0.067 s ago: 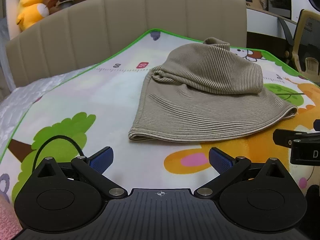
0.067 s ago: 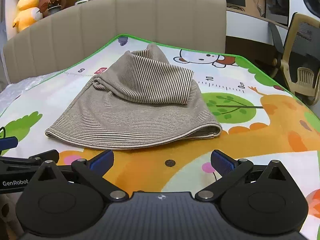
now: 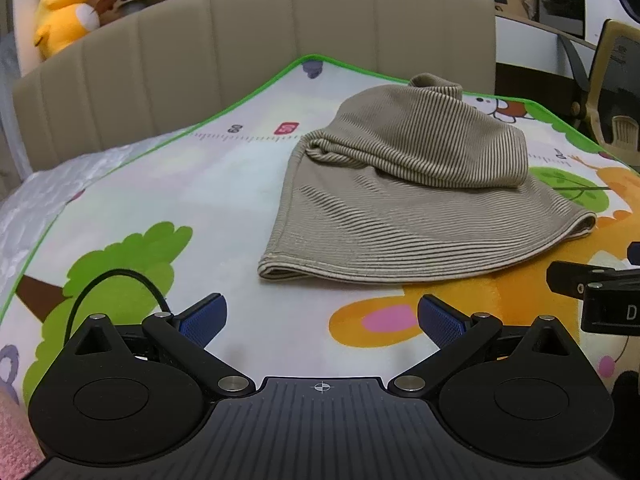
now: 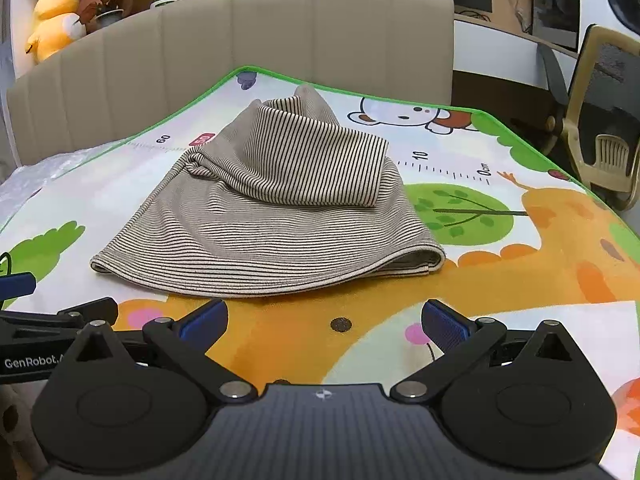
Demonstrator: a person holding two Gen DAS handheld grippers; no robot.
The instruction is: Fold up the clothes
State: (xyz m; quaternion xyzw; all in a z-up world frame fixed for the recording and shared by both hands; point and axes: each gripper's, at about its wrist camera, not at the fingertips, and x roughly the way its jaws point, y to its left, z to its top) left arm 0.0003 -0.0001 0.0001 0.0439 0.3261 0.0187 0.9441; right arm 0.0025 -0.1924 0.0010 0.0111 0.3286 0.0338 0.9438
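cartoon play mat (image 3: 224, 200) under folded striped garment (image 4: 264, 232); left tongs (image 3: 322, 320), right tongs (image 4: 325, 320) spread, empty

Cartoon play mat (image 4: 500, 280) before beige headboard (image 4: 280, 40); yellow plush toy (image 4: 52, 20), possibly duck.

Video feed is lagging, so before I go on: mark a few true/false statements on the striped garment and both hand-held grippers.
1. The striped garment lies on the play mat. True.
2. The left hand-held gripper is shut on the garment. False: open, short of the hem.
3. The right hand-held gripper is open and empty. True.
4. The garment lies flat, unfolded. False: its upper part is folded over the lower.
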